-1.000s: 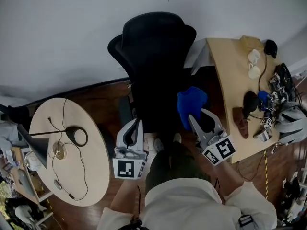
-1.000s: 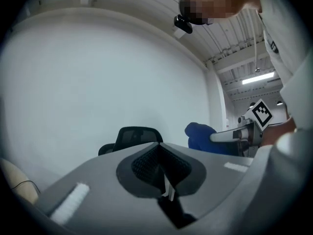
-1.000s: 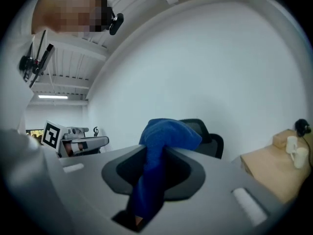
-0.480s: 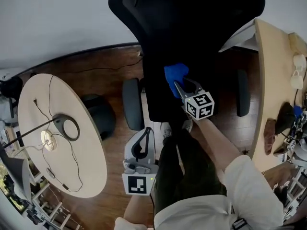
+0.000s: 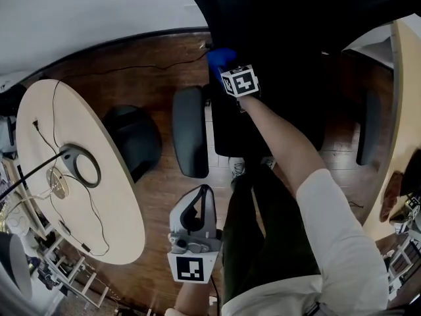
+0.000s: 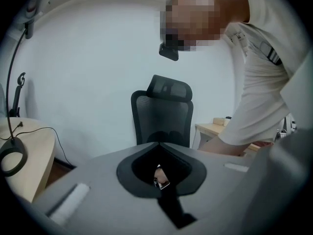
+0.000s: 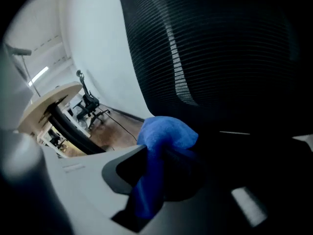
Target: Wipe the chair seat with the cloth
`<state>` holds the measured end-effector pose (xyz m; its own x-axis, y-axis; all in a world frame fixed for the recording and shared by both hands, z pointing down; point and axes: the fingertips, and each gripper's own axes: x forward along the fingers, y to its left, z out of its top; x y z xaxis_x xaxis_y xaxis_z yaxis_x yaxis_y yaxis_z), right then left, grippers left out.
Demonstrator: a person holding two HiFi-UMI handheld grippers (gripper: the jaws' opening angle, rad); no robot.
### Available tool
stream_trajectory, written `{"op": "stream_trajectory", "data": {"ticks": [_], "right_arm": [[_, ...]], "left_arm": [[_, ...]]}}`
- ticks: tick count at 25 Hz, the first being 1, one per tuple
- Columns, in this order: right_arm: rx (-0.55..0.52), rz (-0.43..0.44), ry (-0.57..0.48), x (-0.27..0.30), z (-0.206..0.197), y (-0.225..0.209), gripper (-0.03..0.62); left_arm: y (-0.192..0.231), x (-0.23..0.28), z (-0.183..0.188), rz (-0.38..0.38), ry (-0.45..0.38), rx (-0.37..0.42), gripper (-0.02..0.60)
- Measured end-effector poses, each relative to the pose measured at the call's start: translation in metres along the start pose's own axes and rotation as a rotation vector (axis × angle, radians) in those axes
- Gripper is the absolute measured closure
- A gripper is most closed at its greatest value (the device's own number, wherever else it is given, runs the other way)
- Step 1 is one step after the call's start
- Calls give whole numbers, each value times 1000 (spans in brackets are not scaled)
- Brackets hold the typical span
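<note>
While the right gripper reaches far forward over the black office chair, its jaws are clenched on a bunched blue cloth, most of which bulges out ahead of the fingertips. Just past that bundle rises the mesh backrest, so the cloth sits at the rear of the chair seat, toward the corner on the gripper's left, with the left armrest below and beside it in the head view. Whether the cloth is actually pressed onto the upholstery cannot be told, since the seat is too dark in both views. The left gripper hangs well back from the chair, beside the person's leg, its jaws closed together with nothing between them, and it takes no part in the work. By my judgement the cloth is grasped and brought to the seat, so the preparation is done. The wiping itself looks barely begun or at one end of a stroke. No wiped patch shows on the seat, and the whole stretch behind the gripper, toward the front edge, seems left to cover.
</note>
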<state>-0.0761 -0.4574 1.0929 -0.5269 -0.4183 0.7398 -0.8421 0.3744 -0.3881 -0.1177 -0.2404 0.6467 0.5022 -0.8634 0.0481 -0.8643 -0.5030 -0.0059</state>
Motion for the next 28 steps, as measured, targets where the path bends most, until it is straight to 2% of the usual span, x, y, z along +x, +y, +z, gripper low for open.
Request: {"op": "stream_trajectory", "data": {"ticks": [2,5,8,14,18,21,23,26,28], "right_arm": [[-16,-22,-9,-4,0,-14,502],[15,-77,-17,-28,1,-54,502],[28,-164,0,-62,-9,-118,502],[166,-368,24,-157,-47,-264,503],[203,-410,27,-193,-62,-301,502],[203,-362,-5,-192,-51,-281,503],[199,-266,-56,-178,-36,-237,503],[149,-47,-111,-138,-17,-125,502],[101,85,-92,-106,-19,-41,502]], "left_arm": [[0,0,-2,2,7,-5,574],[-4,7,1,-15,5,-6,574],[-12,16,4,-39,0,-12,572],[-39,42,6,-105,-11,-19,572],[-55,50,1,-139,-4,-18,572],[-62,55,0,-153,1,-14,572],[-62,54,3,-152,-4,-18,571],[-59,49,6,-142,-6,-32,572],[-57,46,8,-135,-6,-36,572]]}}
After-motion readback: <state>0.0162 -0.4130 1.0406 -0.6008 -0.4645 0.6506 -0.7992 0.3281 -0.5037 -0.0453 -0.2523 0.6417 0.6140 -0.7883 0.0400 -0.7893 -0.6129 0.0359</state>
